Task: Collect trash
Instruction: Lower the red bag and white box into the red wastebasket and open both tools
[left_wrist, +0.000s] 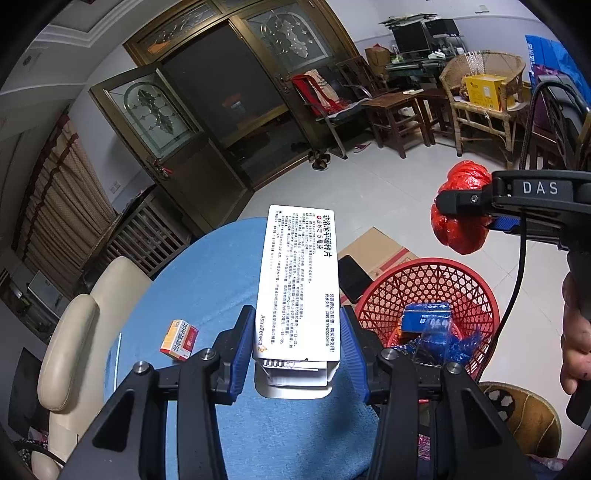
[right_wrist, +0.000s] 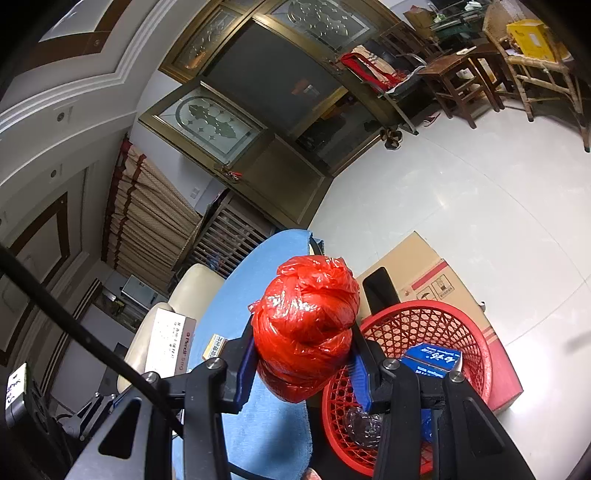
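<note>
Pale floor tiles (right_wrist: 461, 192) lie bare from the dark wood-and-glass doors (left_wrist: 221, 122) at 12 o'clock out to the wooden chairs (left_wrist: 480, 99) at 2 o'clock, giving open room beyond the work area. Nearer, a blue cloth-covered surface (left_wrist: 207, 288) runs from centre to 6 o'clock, its rounded far edge ending just short of a flattened cardboard box (right_wrist: 424, 269) on the floor. A cream chair back (left_wrist: 70, 332) stands beside its 9 o'clock edge.

Left gripper (left_wrist: 297, 343): blue pads clamp a white medicine box (left_wrist: 299, 284) on both long sides, held above the cloth with its open end toward the camera.

Right gripper (right_wrist: 303, 358): jaws pinch a knotted red plastic bag (right_wrist: 306, 325), which bulges above the pads; it hangs between the cloth edge and the red mesh basket (right_wrist: 476, 350).

Basket: at 4 o'clock in both views, holding a blue carton (right_wrist: 432, 360) and crumpled clear and blue wrappers (left_wrist: 447, 339).

A small orange-and-red box (left_wrist: 179, 339) lies on the cloth at 8 o'clock.

Left view only: the right gripper from the side, its cable, and a hand (left_wrist: 576, 332) on its handle at 4 o'clock. Right view only: the basket's clear wrapper at the bottom and the white box seen side-on at 8 o'clock.
</note>
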